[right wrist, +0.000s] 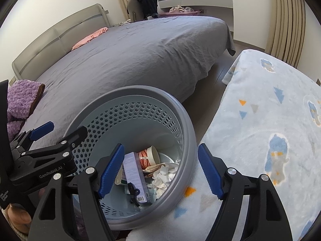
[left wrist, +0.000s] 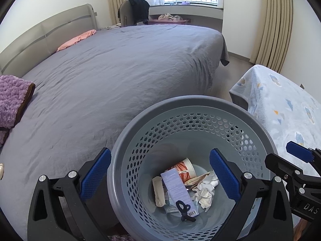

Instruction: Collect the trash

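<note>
Grey perforated plastic bin (left wrist: 192, 108) held cup, box, crumpled paper; my left claw (left wrist: 160, 176) and right claw (right wrist: 160, 170) hung spread, empty; bed looked cleared.

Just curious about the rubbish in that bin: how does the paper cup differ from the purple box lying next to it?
The paper cup is round, cream with red print, and lies tipped on its side with its open mouth showing. The purple box is flat and rectangular, pale lilac, closed, with a barcode at its near end and a black clip lying on it. Both lie at the bottom of the grey perforated bin.
</note>
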